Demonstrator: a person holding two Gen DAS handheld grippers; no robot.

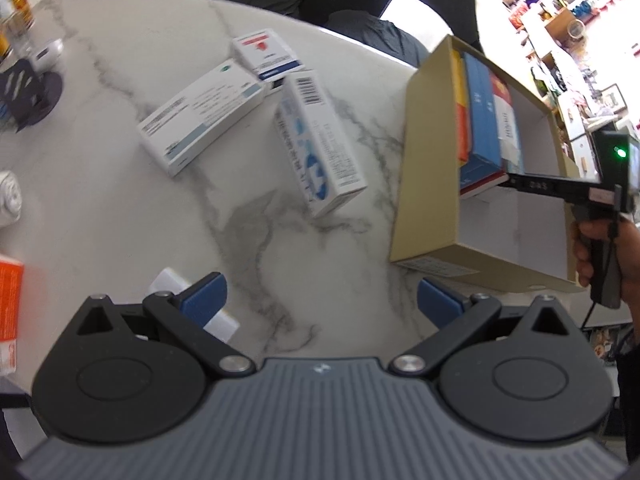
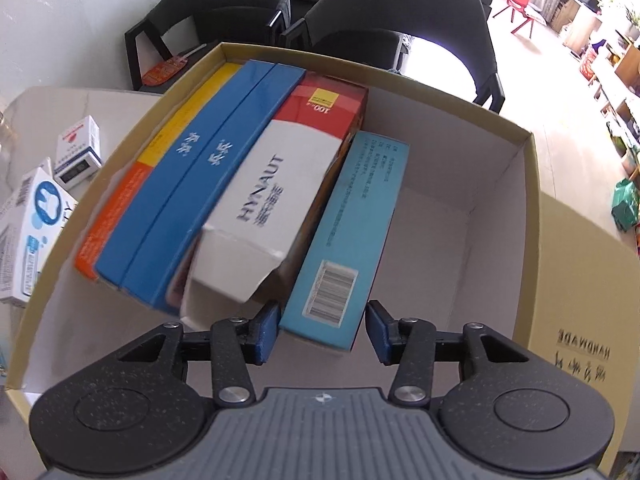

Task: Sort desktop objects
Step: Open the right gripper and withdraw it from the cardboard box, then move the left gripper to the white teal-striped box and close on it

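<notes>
The right gripper [image 2: 322, 330] is seen with jaws parted around the near end of a light blue carton [image 2: 352, 236]; a gap shows on the right side, so it appears released. The carton stands inside the cardboard box [image 2: 532, 216], beside a white HYNAUT carton [image 2: 268, 216] and blue cartons [image 2: 208, 184]. The left gripper [image 1: 320, 304] is held spread and empty above the marble bench [image 1: 120, 208]. Three cartons, the toothpaste carton [image 1: 320, 148] nearest, remain unsorted; the box is judged roughly half filled.

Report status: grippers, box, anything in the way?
Left gripper open, empty, above table. Right gripper open around light blue box standing in the cardboard box. Three small boxes loose on table; nothing obstructing.
</notes>
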